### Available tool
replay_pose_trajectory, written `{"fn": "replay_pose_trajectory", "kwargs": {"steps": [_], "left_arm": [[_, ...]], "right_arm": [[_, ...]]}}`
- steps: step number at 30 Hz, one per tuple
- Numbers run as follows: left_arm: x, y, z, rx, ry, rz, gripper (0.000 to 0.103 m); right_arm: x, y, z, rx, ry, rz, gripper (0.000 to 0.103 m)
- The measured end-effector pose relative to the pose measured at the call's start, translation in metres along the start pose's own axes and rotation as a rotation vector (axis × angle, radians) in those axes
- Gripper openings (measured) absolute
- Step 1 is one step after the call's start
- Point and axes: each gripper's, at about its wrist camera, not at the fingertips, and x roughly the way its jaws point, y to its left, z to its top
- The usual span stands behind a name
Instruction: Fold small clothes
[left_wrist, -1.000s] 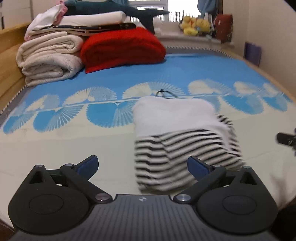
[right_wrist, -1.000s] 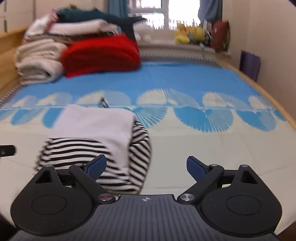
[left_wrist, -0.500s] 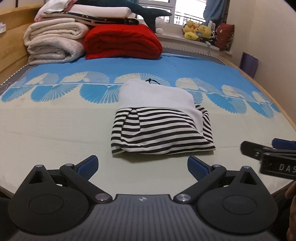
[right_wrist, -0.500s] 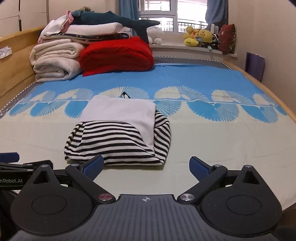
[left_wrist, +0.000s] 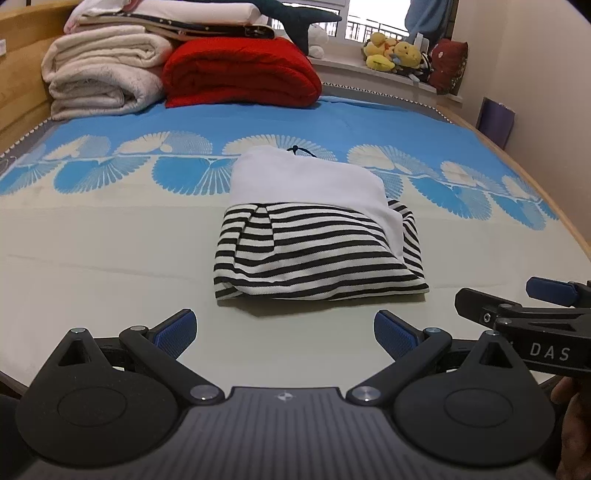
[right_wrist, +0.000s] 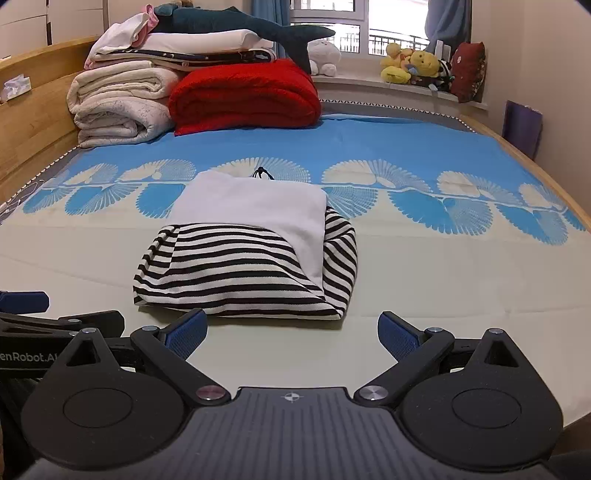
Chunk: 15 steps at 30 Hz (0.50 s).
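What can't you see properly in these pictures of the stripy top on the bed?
- Stripy top: its underside and inner layers, folded under in both views.
- Black cord: mostly tucked behind the white part.
- Right gripper: cut off by the left view's edge.
- Toys on the windowsill: too small to tell apart.

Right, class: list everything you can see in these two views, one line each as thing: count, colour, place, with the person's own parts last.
folded garment: one, black-and-white striped with a white panel, middle of the bed.
bedspread: one, blue with cream fan pattern, covering the bed.
red blanket: one, red, folded at the far end.
cream blankets: a stack, cream, far left beside the red blanket.
shark toy: one, dark teal, on top of the stack.
soft toys: several, mostly yellow, on the windowsill.
left claw: one, black with blue pads, open, empty, short of the garment.
right claw: one, same colours, open, empty.
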Motion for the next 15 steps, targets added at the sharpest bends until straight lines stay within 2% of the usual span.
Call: {"fn": "replay_pose_trajectory", "kwargs": {"steps": [15], "left_arm": [[0.0046,-0.0018,-0.0001,-0.013,0.003,-0.003,0.102]], "right_arm": [[0.0036,0.0016,0.0007,0.008,0.01,-0.004,0.098]]}}
